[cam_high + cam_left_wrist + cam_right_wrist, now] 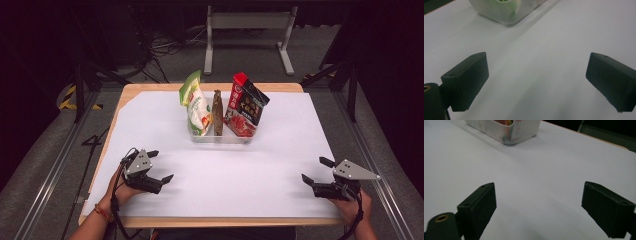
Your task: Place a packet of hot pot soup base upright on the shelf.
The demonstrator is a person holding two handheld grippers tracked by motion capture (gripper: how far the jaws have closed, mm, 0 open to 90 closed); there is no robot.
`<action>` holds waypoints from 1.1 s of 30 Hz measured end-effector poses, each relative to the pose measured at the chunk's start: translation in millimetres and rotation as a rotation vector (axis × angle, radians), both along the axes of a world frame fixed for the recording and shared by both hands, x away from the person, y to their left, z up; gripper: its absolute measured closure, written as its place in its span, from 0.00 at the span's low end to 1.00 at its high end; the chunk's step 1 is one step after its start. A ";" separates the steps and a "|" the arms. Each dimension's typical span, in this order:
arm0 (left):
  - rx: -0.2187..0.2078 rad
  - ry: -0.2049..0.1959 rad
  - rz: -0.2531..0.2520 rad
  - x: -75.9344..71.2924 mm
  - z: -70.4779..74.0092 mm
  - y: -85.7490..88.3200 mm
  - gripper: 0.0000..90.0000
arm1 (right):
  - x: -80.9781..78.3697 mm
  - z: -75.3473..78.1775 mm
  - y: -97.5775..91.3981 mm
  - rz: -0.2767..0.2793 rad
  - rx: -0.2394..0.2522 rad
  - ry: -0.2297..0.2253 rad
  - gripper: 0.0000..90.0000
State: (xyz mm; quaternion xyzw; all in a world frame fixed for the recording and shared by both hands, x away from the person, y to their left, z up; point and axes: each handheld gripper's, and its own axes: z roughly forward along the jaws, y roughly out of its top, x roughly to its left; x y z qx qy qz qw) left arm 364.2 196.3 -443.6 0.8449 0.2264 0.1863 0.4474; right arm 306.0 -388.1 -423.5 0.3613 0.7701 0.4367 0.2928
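A: What sits in the bin [220, 138]?

B: Three things stand upright in the clear bin, which rests on the white sheet [220, 170] toward the far side of the table. At the bin's left end is a green pouch [196, 106], at its right end a red pack [246, 106], and between them a thin brown packet [217, 112].

A: How would they handle?

B: Probably light, all three. The pouch looks soft and crinkly, so it would likely buckle under a hard squeeze, and its glossy film may slip. Its sealed top edge, well above the bin's rim, seems the best place to pinch. The red pack looks stiffer and leans toward the right end of the bin; its upper corner stands free.

A: And the grippers?

B: Both are well short of the bin, on the person's side of it. The left gripper [162, 166] is spread wide with nothing between its jaws. The right gripper [317, 169] is likewise gaping and empty.
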 end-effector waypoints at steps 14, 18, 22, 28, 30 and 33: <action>0.009 0.002 -0.006 -1.8 -1.6 0.9 0.06 | 0.1 -5.6 1.3 -0.009 -0.019 -0.013 0.14; 0.005 -0.009 -0.009 -3.7 -0.4 1.8 0.06 | -0.2 -7.4 2.6 -0.012 -0.029 -0.013 0.14; 0.004 -0.007 -0.007 -3.2 -0.7 1.5 0.06 | 0.4 -8.4 2.0 -0.016 -0.027 -0.010 0.14; 0.012 -0.002 -0.010 -2.0 -1.4 -1.5 0.06 | 1.5 -10.1 2.4 -0.010 -0.033 -0.004 0.13; 0.013 0.000 -0.010 -1.9 -1.6 -1.9 0.06 | 1.5 -10.3 3.0 -0.009 -0.035 -0.001 0.13; 0.011 0.002 -0.008 -1.1 -2.1 -2.5 0.06 | 1.8 -10.7 3.7 -0.007 -0.043 -0.002 0.13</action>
